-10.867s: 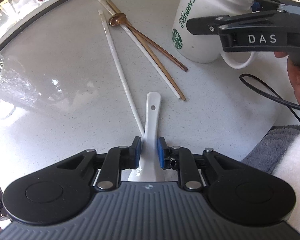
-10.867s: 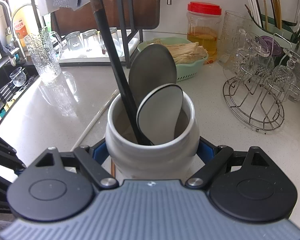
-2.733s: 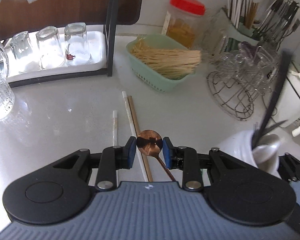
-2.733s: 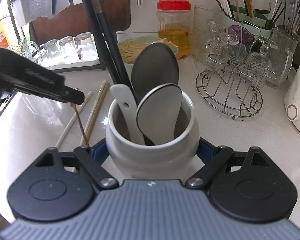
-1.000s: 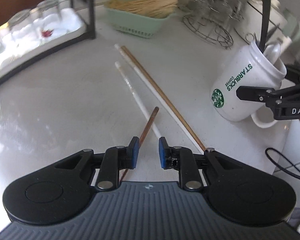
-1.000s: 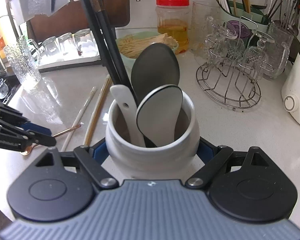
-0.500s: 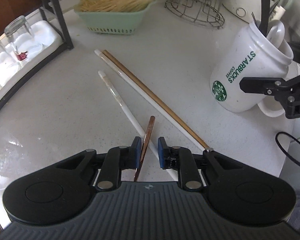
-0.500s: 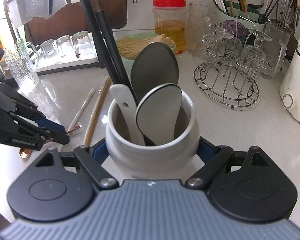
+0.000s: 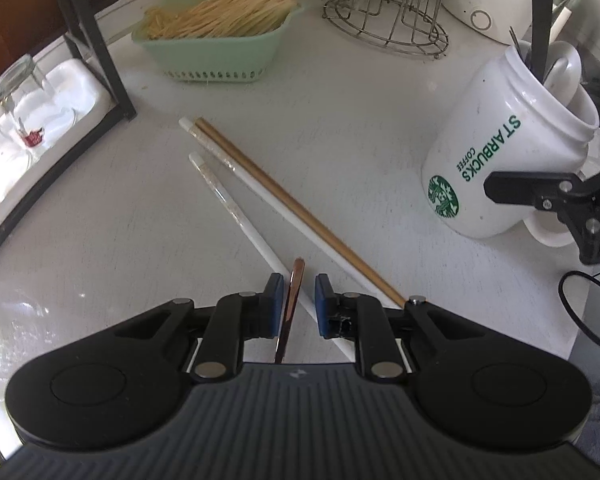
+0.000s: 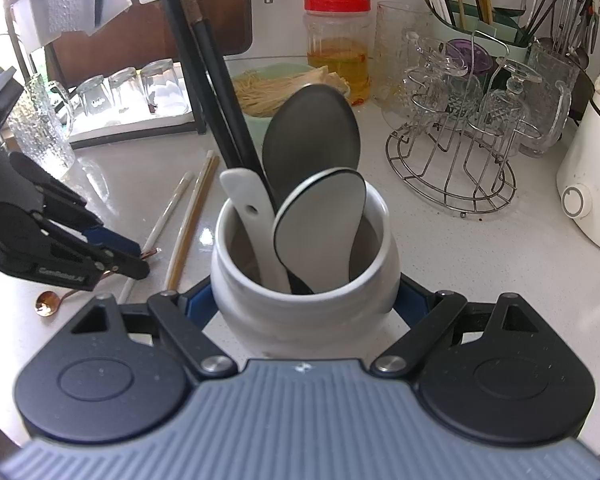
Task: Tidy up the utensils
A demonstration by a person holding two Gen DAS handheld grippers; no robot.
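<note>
Spoon (image 9: pixel 292 300), the thin copper one, is lying on the counter (image 9: pixel 120 220) at about 9 o'clock from the mug (image 10: pixel 304 264). Left gripper (image 9: pixel 295 300) has its jaws nearly closed around the handle, with a sliver of gap on each side, so nothing's pinched yet. Looks light, stiff and slick, so I'd grab mid-handle, squarely. Right gripper (image 10: pixel 304 304) is clamped on the mug, which looks heavy and breakable. Only the right wrist view shows the spoon's bowl (image 10: pixel 46 303); the left view hides it but shows the chopsticks (image 9: pixel 260 192) full length.
</note>
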